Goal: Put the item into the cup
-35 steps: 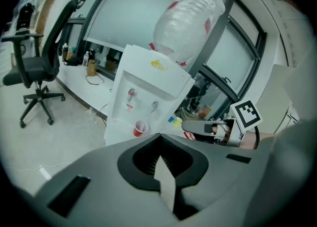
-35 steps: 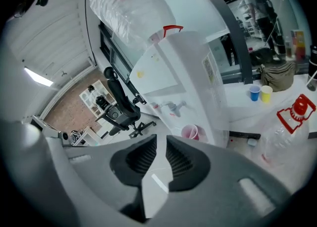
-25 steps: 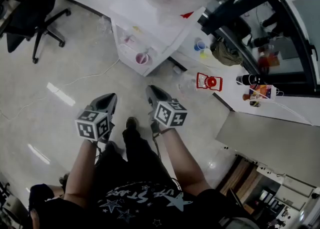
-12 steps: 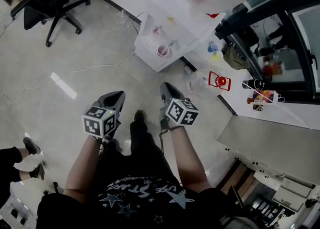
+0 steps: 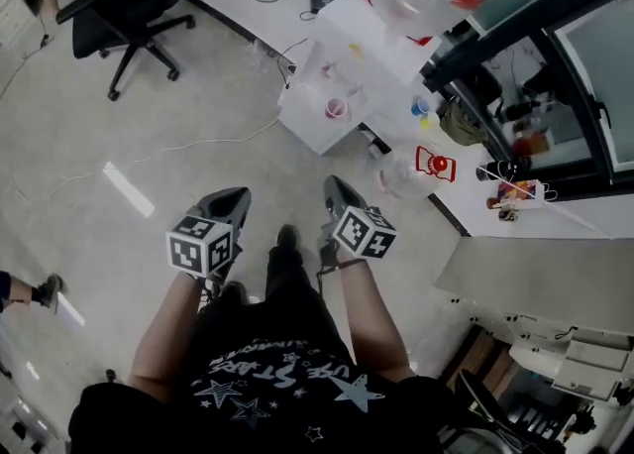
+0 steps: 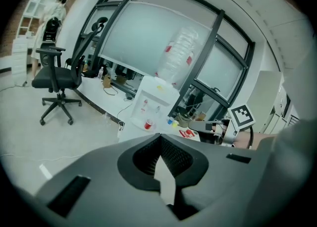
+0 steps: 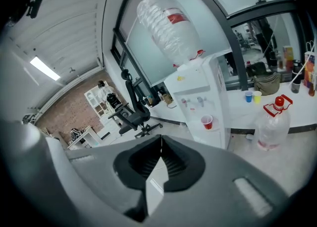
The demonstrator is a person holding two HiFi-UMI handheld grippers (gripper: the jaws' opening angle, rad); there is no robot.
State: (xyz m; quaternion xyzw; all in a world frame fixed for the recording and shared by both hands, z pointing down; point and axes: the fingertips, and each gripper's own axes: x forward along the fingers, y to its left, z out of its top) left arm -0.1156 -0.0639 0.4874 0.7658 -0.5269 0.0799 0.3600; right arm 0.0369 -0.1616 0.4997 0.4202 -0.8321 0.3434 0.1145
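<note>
Step in hand: approach; nothing picked up yet. The left gripper and right gripper sit low in the centre of the head view, held out over the floor and pointing toward the top of the frame. Each gripper view shows its jaws pressed together with nothing between them.

Cup: a red cup stands on the tray of the water dispenser, upper centre of the head view, well apart from both grippers. A blue cup and a yellow cup stand side by side on the counter to its right. Which cup is meant: cannot tell.

Item: not identifiable. A clear jug with a red handle stands on the floor by the counter.

Next move, judged: close in on the dispenser area, single out the item, and spread one gripper's jaws before reaching.
</note>
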